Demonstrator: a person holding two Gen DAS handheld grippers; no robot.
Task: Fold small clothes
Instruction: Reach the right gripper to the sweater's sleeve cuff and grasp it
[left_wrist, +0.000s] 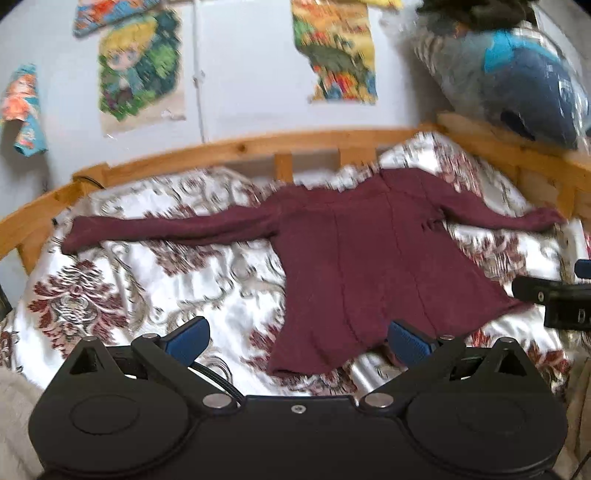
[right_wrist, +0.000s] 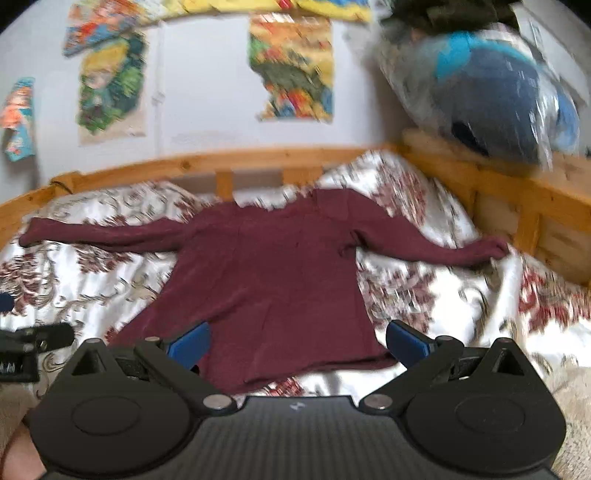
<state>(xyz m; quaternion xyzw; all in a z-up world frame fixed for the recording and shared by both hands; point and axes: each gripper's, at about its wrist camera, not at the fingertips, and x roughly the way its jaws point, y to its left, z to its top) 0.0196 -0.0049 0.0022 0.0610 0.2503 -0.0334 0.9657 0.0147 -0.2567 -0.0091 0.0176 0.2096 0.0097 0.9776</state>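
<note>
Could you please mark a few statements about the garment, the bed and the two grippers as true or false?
1. The maroon top lies spread flat with both sleeves stretched out. True.
2. The left gripper is clamped on the hem. False: its jaws stand wide open and grip nothing.
3. The right gripper is open. True.
4. The top is already folded in half. False: it is unfolded.
5. The bedcover is plain blue. False: it is white with a dark red floral pattern.
</note>
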